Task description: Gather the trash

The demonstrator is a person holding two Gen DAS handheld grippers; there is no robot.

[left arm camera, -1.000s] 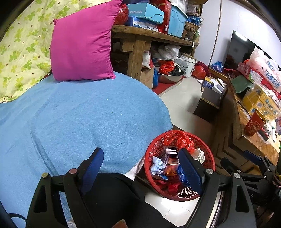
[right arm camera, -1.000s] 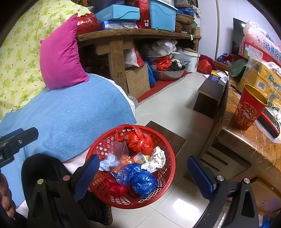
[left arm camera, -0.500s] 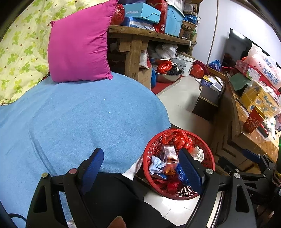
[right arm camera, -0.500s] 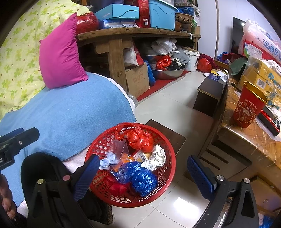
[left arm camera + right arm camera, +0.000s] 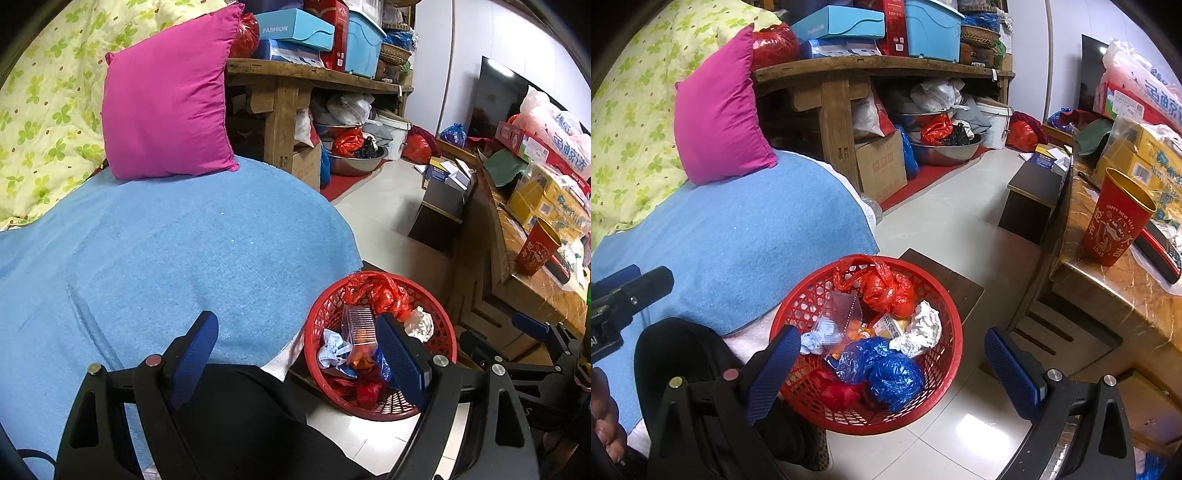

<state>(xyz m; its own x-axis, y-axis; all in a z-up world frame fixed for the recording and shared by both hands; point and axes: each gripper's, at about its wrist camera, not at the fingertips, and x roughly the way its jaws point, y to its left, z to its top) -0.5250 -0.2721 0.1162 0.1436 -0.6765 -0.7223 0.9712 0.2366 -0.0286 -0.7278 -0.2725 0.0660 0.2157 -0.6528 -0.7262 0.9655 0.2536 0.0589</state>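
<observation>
1. Left wrist view: my left gripper (image 5: 295, 362) fills the bottom of the frame, its blue fingers (image 5: 194, 354) spread wide with nothing between them.
2. Behind it, the blue blanket (image 5: 166, 251) covers the bed across the centre and left; a pink pillow (image 5: 166, 107) stands upright at the upper left against a green-flowered quilt (image 5: 44, 110).
3. The red basket (image 5: 445, 332) sits on the floor at lower right, just beside the bed's edge, holding a red bag (image 5: 380, 291), a clear plastic box (image 5: 358, 325) and a crumpled white wad (image 5: 419, 323).
4. Part of my right gripper (image 5: 532, 326) shows at the far right edge.
5. Right wrist view: my right gripper (image 5: 890, 369) is at the bottom, fingers (image 5: 1010, 373) wide and empty.
6. The basket (image 5: 955, 332) lies bottom centre, partly behind my left-hand finger, with a red bag (image 5: 888, 290), blue bags (image 5: 886, 373) and a crumpled wad (image 5: 921, 328) inside.
7. A red cup (image 5: 1115, 218) stands upright on the bench (image 5: 1108, 295) at right.
</observation>
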